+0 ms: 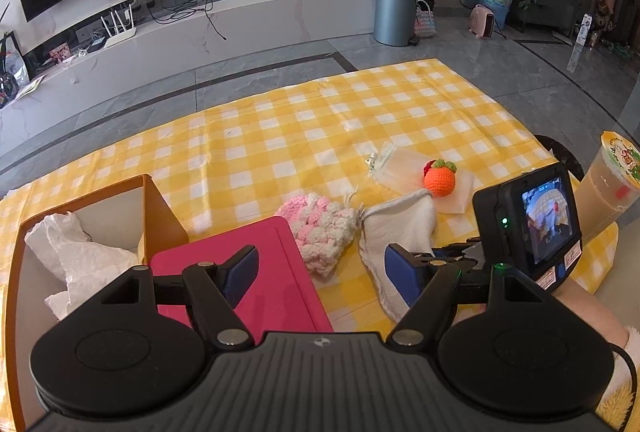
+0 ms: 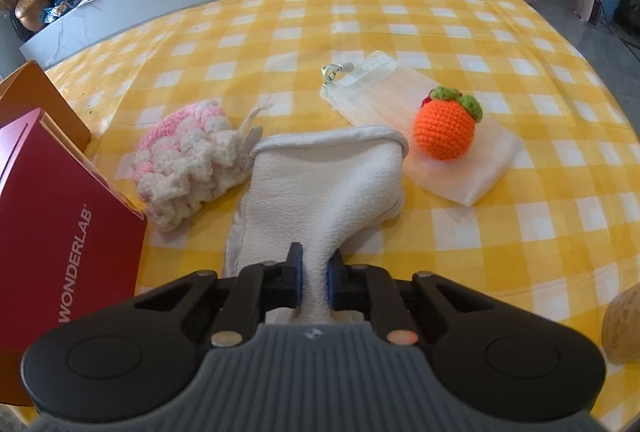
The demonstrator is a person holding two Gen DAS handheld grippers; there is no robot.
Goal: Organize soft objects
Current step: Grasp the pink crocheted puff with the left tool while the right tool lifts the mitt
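Observation:
A white cloth [image 2: 320,187] lies on the yellow checked tablecloth [image 2: 360,23]; my right gripper [image 2: 315,274] is shut on its near end. The cloth also shows in the left wrist view [image 1: 396,228], with the right gripper's body to the right. A pink-and-white crocheted piece [image 2: 180,159] lies left of the cloth, touching the red box; it shows in the left wrist view [image 1: 320,228] too. An orange crocheted fruit [image 2: 446,123] sits on a clear plastic bag [image 2: 384,91]. My left gripper [image 1: 320,272] is open and empty above the red box [image 1: 256,272].
An open orange box [image 1: 156,207] holding white crumpled paper [image 1: 76,256] stands at the left, beside the red box [image 2: 60,232]. A drink cup [image 1: 612,183] stands at the table's right edge. A tan rounded object [image 2: 624,328] sits at the near right.

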